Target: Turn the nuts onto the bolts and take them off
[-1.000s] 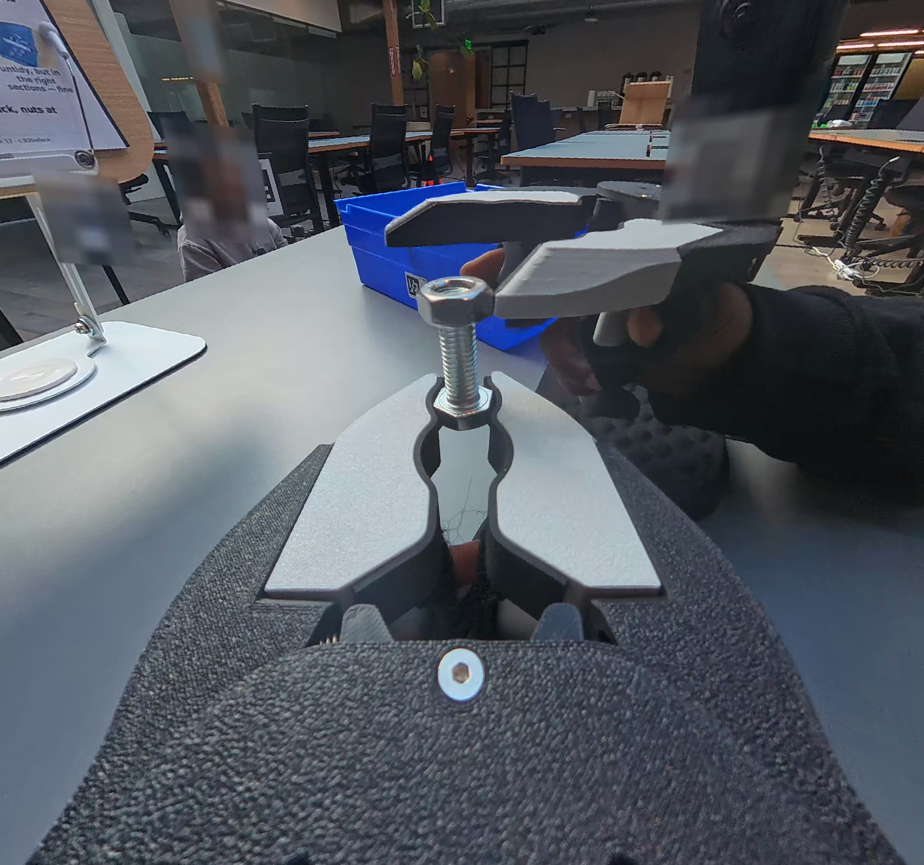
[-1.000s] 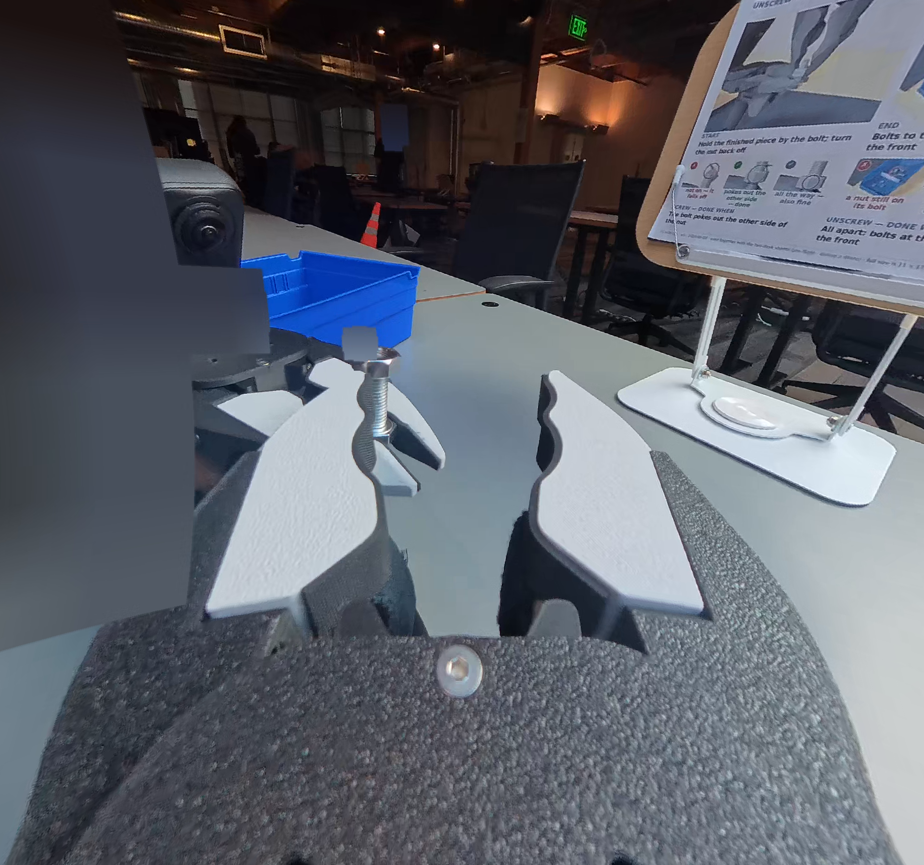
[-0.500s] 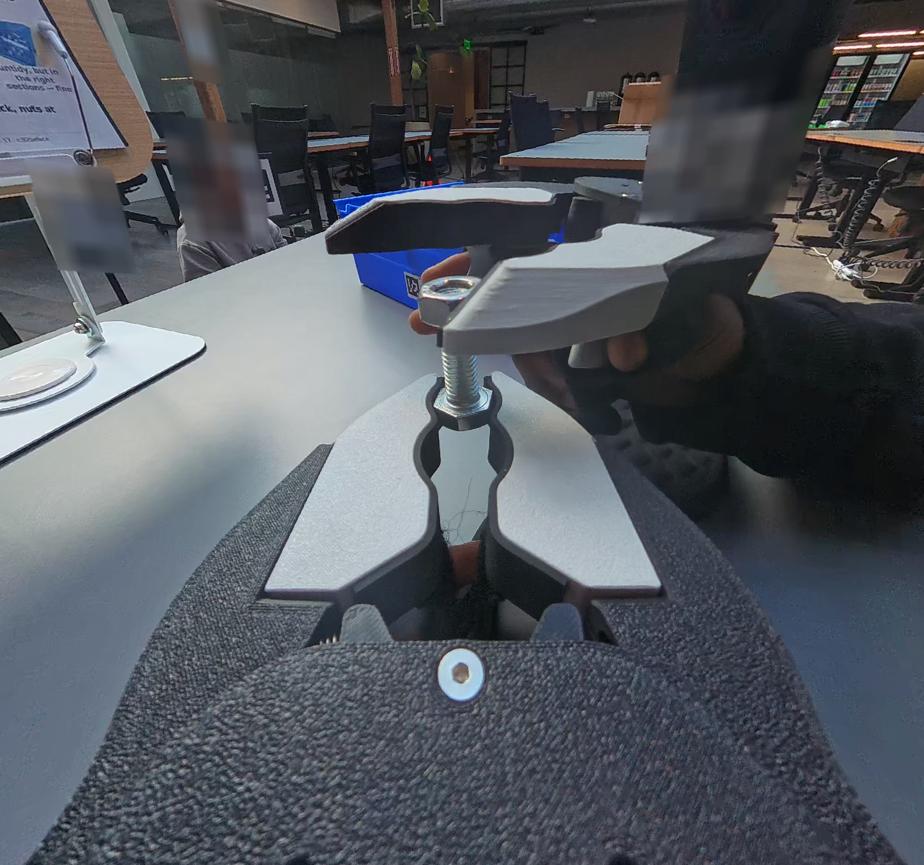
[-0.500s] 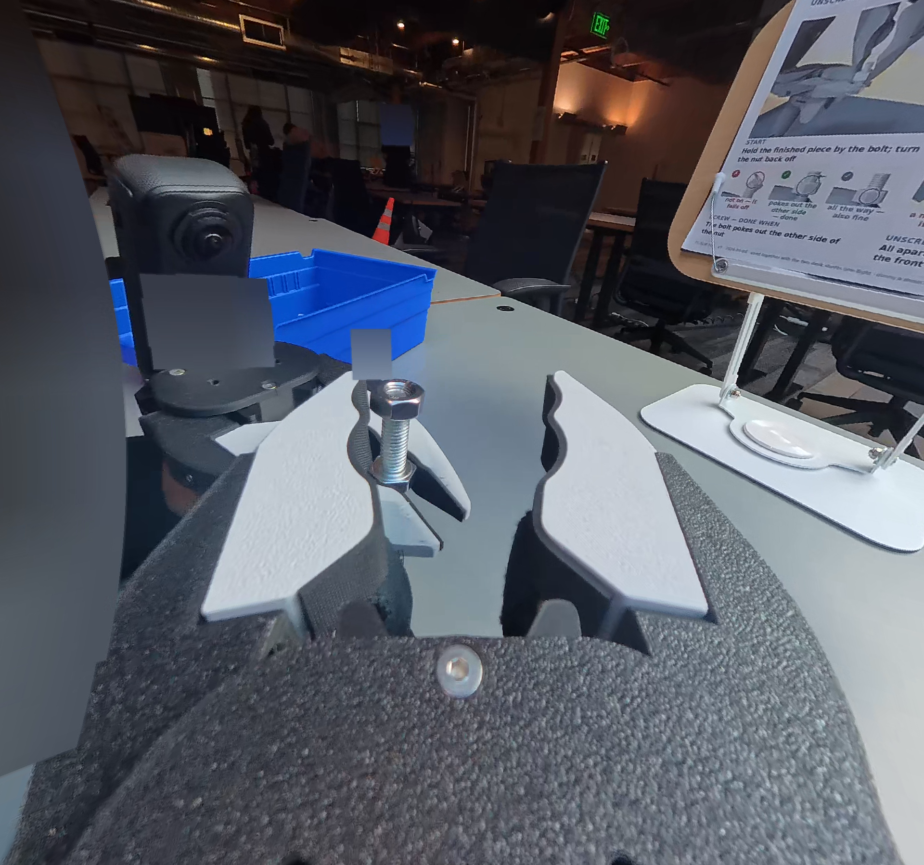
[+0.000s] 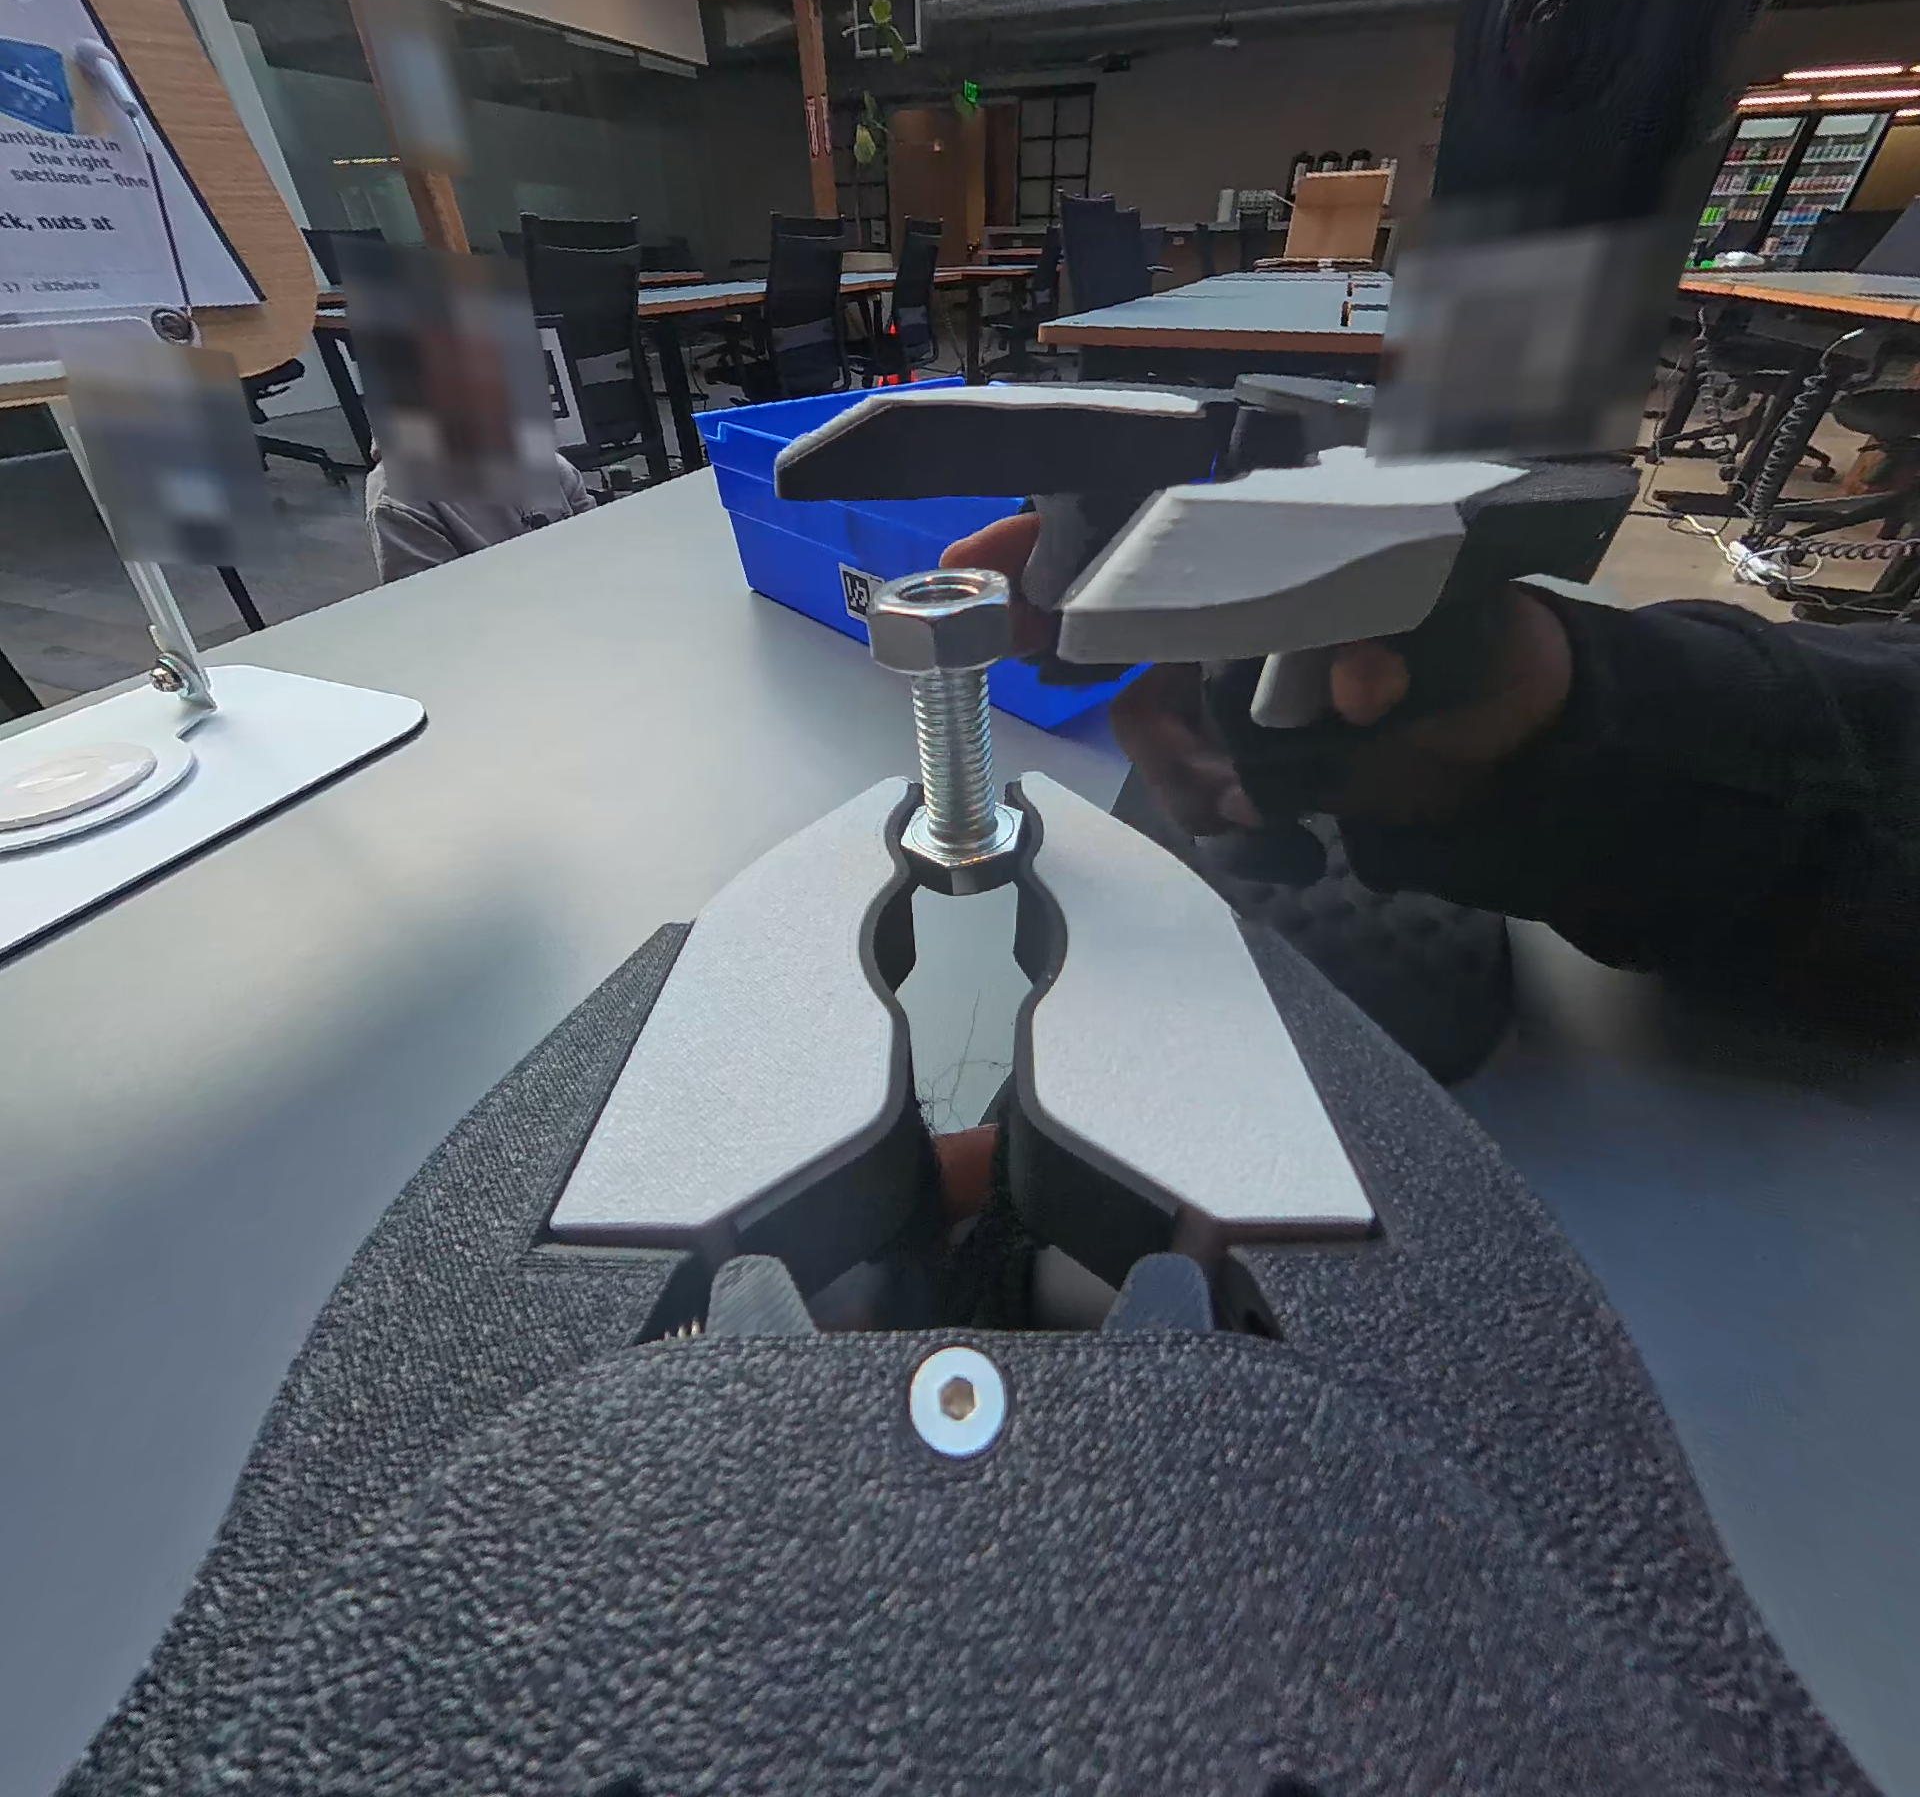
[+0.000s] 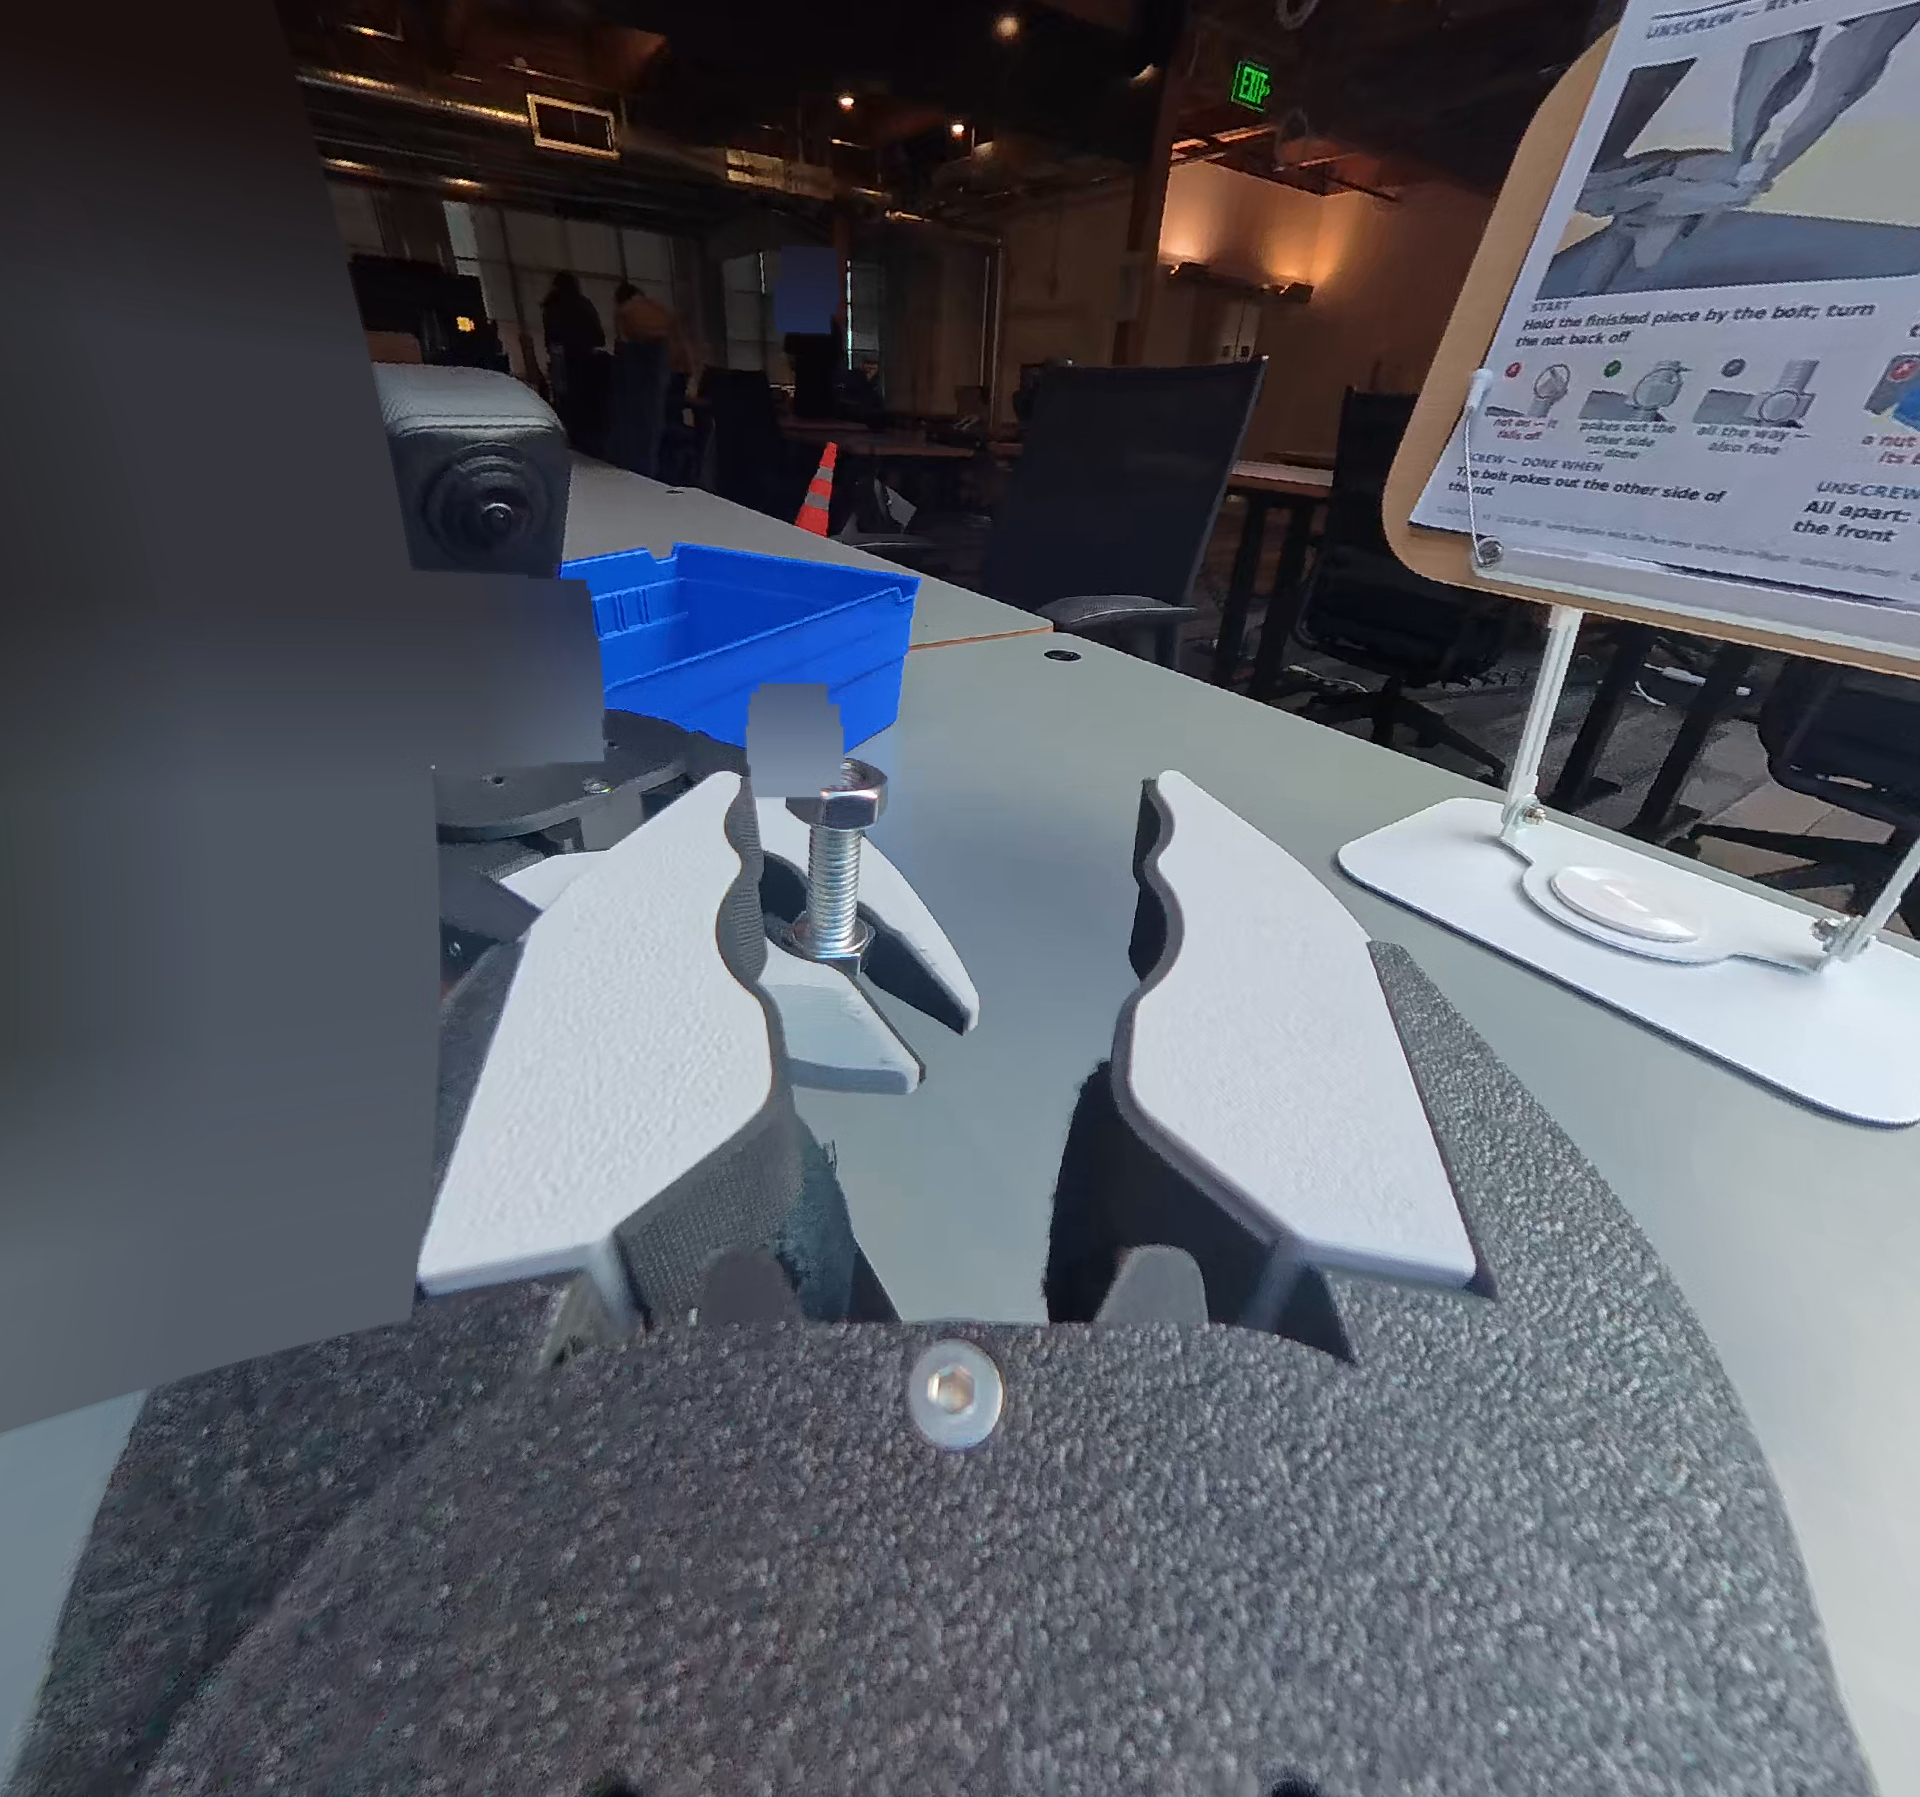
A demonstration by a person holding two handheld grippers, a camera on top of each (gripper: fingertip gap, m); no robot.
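Observation:
My left gripper [image 5: 961,797] is shut on the hex head of a steel bolt [image 5: 954,760] and holds it upright over the grey table [image 5: 520,708]. A steel nut [image 5: 940,620] sits at the top of the thread. My right gripper [image 5: 930,552] is open, just right of the nut and at its height, not touching it. In the right wrist view the right gripper [image 6: 940,791] stands wide open. There the bolt [image 6: 834,874] and nut [image 6: 860,797] stand at its mouth, close to its left finger [image 6: 623,999]. The left gripper [image 6: 862,989] holds the bolt head.
A blue bin [image 5: 821,511] stands behind the bolt; it also shows in the right wrist view [image 6: 748,635]. A white stand with an instruction board [image 6: 1662,916] is on the table, at the left in the left wrist view [image 5: 208,739]. A dark-sleeved hand [image 5: 1507,760] holds the right gripper. The grippers' ends are close to 5 centimetres from one another.
The open right gripper moved in over the nut half a second ago and has since drawn back to the right. The left gripper, bolt and nut have stayed put.

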